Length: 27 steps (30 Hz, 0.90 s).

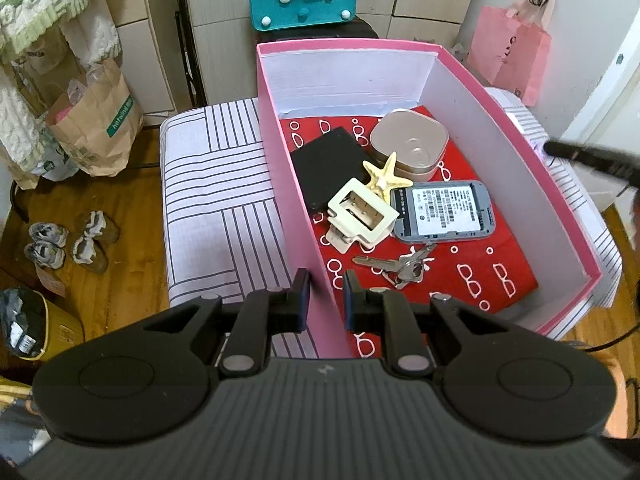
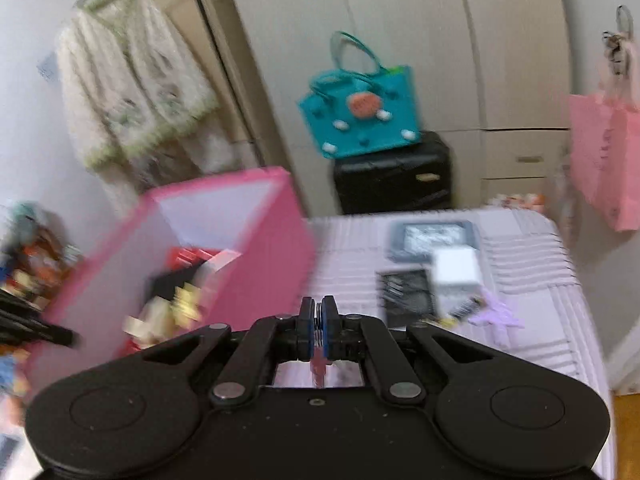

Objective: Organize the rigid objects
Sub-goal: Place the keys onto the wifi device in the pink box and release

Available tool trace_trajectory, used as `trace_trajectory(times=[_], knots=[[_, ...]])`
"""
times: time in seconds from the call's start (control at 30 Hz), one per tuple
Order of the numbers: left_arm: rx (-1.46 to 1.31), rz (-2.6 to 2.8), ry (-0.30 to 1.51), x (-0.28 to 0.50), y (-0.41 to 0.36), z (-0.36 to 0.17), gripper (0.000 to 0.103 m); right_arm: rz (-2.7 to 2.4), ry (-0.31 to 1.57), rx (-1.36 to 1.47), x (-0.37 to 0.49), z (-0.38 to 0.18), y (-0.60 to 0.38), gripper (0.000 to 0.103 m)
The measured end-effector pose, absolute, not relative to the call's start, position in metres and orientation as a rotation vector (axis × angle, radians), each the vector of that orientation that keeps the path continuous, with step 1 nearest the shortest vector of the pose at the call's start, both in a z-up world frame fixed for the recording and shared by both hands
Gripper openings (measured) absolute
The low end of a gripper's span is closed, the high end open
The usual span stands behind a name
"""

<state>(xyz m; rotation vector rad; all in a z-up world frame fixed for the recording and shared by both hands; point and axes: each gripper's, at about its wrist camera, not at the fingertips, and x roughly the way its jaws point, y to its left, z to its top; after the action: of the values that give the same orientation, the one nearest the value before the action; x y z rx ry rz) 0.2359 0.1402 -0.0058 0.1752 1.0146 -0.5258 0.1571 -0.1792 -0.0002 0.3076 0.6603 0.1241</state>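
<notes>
1. The left gripper (image 1: 326, 296) straddled the near-left wall of the pink box (image 1: 304, 208), one finger outside it and one inside, pads closed against the cardboard wall.
2. Just ahead of its inner finger, a bunch of keys (image 1: 394, 266) lay on the red patterned cloth (image 1: 500, 264) lining the box floor.
3. Beyond the keys sat a cream hair claw clip (image 1: 360, 214), touching a grey phone-like device (image 1: 442, 212) lying label side up to the right of it.
4. Further ahead, a yellow starfish (image 1: 384, 176) leaned on a beige rounded case (image 1: 408, 144), with a flat black square (image 1: 330, 166) off to the left of them.
5. The box rested on a striped cushion (image 1: 212, 184) that spread out to the left of the tool.
6. Over to the right gripper (image 2: 319, 320): the picture was badly blurred, but its jaws were pressed together on a small metal ring, with something reddish-pink hanging below the pads; I could not tell what it was.
7. Ahead and to the right of it, on the striped surface, lay a dark grey tablet-like item (image 2: 432, 240), a white block (image 2: 456, 268), a black flat piece (image 2: 406, 296) and a pale purple shape (image 2: 496, 314).
8. The pink box stood ahead and to the left of that tool.
</notes>
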Motion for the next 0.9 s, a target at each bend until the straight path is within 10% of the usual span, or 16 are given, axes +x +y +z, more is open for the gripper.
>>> trace_trajectory(times=[0.43,0.9], knots=[[0.179,-0.509,1.013,0.235,0.139,-0.005,0.015,0.416,0.554,0.3,0.158,0.086,-0.138,0.005],[0.201,-0.506,0.996,0.232,0.136,-0.009,0.015,0.4,0.782,0.113,0.198,0.02,-0.081,0.005]])
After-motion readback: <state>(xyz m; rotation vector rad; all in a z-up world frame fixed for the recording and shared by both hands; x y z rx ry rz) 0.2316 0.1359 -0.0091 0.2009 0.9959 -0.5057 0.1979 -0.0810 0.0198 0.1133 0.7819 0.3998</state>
